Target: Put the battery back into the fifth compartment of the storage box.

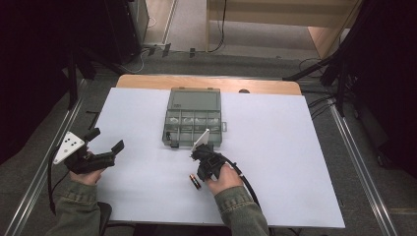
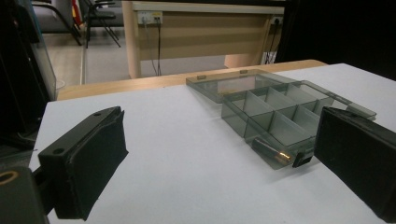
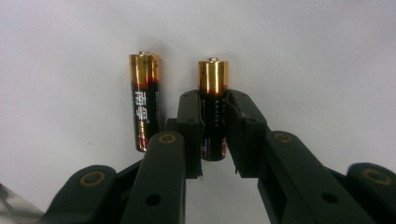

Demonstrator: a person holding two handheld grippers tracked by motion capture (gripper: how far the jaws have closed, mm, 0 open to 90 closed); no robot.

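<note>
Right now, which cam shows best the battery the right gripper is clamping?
The right gripper view: the clamped battery sits close up between the right gripper pads, gold end showing, beside a loose battery on the table. In the high view the hand hides it. The left gripper view looks elsewhere.

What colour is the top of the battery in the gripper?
Gold battery top, best in the right gripper view.

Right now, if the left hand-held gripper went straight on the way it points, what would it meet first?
Probably the clear compartment box: its near corner, where a battery lies, sits between the open jaws of the left hand-held gripper. Bare white table comes before it; depth is unclear.
</note>
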